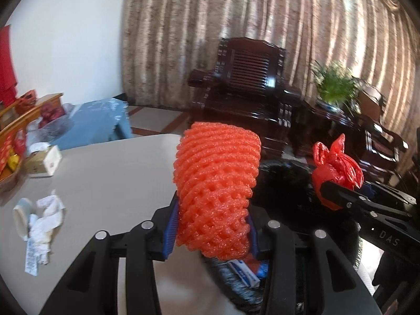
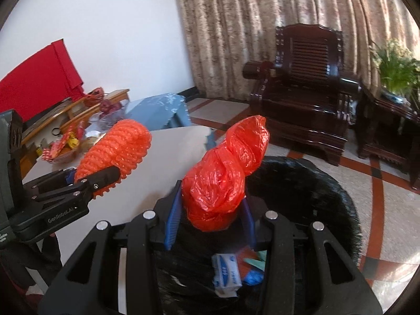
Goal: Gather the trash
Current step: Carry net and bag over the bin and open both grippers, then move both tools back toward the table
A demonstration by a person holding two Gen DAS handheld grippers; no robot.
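We see the left gripper (image 1: 212, 232) pinching an orange foam net (image 1: 216, 191), frame centre. The right gripper (image 2: 210, 218) pinches a red plastic bag (image 2: 223, 173), apparently above the black bin bag (image 2: 302, 199), lower right.

The foam fruit net (image 1: 216, 197) is bright orange with an open diamond mesh. The knotted plastic bag (image 2: 223, 178) is red-orange and crinkled. The bin liner (image 2: 309, 191) is glossy black, the table (image 1: 105, 183) pale beige, the curtain (image 1: 262, 26) mottled brown-beige and the armchair (image 2: 302, 84) dark reddish-brown.
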